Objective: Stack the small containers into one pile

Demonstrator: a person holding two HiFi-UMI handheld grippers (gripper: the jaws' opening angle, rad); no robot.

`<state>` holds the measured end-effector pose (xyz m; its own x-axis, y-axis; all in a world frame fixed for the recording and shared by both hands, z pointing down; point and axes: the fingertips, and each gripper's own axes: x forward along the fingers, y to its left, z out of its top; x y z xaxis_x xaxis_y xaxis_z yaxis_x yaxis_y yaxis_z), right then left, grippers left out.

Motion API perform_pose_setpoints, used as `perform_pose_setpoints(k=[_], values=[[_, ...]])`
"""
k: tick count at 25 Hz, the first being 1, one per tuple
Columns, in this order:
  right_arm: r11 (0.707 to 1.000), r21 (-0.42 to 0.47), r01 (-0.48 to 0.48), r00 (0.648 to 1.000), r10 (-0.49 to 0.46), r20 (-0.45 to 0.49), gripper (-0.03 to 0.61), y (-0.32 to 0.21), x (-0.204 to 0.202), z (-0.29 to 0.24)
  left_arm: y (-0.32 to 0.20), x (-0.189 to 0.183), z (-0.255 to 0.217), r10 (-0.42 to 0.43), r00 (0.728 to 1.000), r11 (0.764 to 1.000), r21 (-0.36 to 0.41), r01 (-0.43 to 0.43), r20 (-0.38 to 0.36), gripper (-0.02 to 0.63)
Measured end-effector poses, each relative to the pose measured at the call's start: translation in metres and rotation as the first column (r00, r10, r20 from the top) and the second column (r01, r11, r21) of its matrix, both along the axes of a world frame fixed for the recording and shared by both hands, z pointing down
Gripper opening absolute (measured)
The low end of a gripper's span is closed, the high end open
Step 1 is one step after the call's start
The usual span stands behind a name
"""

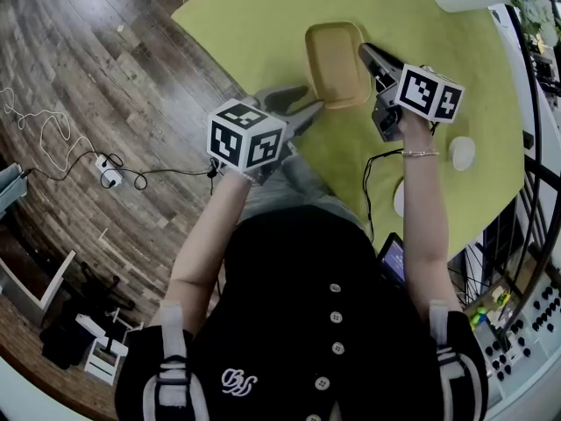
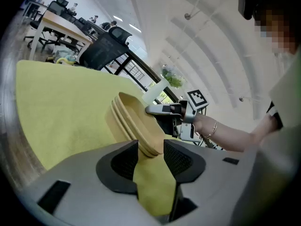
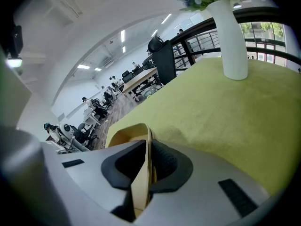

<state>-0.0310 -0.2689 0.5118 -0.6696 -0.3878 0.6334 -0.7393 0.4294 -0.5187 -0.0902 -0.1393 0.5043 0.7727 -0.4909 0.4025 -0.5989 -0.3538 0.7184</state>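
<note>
The stack of tan containers (image 1: 333,64) lay on the green tablecloth (image 1: 254,16), its long axis running away from the person (image 1: 298,323), with about 3 nested rims showing. The right gripper (image 1: 368,53) was clamped on its right wall, while the left gripper (image 1: 308,108) stood wide open with the stack's near corner loose between its jaws, so both tools sat right at it. No print could be read on the containers; the cubes (image 1: 247,135) bore only square markers.

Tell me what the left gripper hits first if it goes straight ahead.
The stack: its near end sits at the left gripper's open jaw tips, so contact looks almost immediate. The right gripper, pinching its rim, lies beyond.
</note>
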Motion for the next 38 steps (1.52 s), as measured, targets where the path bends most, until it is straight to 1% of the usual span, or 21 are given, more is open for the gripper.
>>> perform_pose_setpoints(k=[2,5,8,11,16,21,24,29,33,35,38], values=[[1.0,0.005,0.0,1.0,0.0,-0.004,0.063,0.0,0.0,-0.001,-0.001,-0.001,0.0,-0.003,1.0,1.0,-0.001,0.003,0.002,0.183],[1.0,0.02,0.013,0.999,-0.012,-0.043,0.104,0.003,0.004,0.0,0.0,0.0,0.001,-0.005,1.0,1.0,-0.002,0.005,0.012,0.184],[0.999,0.029,0.016,0.998,-0.014,-0.069,0.115,0.008,0.011,0.001,0.001,0.001,0.003,-0.003,1.0,1.0,-0.004,0.003,0.022,0.187],[1.0,0.031,0.003,0.998,-0.001,-0.058,0.121,0.014,0.016,0.0,0.003,0.0,-0.001,-0.003,1.0,1.0,0.007,0.002,0.03,0.186],[0.998,0.065,-0.012,1.0,0.013,-0.014,0.141,0.02,0.019,-0.016,0.001,-0.004,-0.017,-0.007,0.998,0.998,0.06,0.004,0.06,0.186],[0.991,0.13,0.038,0.999,-0.041,0.021,0.167,0.029,0.008,-0.046,-0.009,-0.009,-0.037,0.005,0.997,0.992,0.123,-0.015,0.082,0.186],[0.982,0.176,0.061,0.997,-0.07,0.041,0.184,0.042,0.007,-0.071,-0.008,-0.004,-0.052,0.016,0.995,0.987,0.16,-0.031,0.094,0.187],[0.965,0.241,0.103,0.99,-0.123,0.07,0.196,0.062,0.002,-0.108,-0.011,0.002,-0.079,0.035,0.995,0.975,0.215,-0.054,0.09,0.186],[0.95,0.274,0.148,0.982,-0.174,0.072,0.186,0.083,-0.003,-0.126,-0.011,0.01,-0.097,0.057,0.995,0.964,0.253,-0.077,0.085,0.167],[0.937,0.3,0.178,0.976,-0.206,0.064,0.173,0.095,-0.004,-0.136,-0.008,0.016,-0.108,0.066,0.994,0.956,0.28,-0.088,0.087,0.15],[0.912,0.34,0.229,0.965,-0.257,0.041,0.143,0.107,-0.006,-0.152,-0.006,0.025,-0.121,0.09,0.988,0.937,0.324,-0.127,0.125,0.114]])
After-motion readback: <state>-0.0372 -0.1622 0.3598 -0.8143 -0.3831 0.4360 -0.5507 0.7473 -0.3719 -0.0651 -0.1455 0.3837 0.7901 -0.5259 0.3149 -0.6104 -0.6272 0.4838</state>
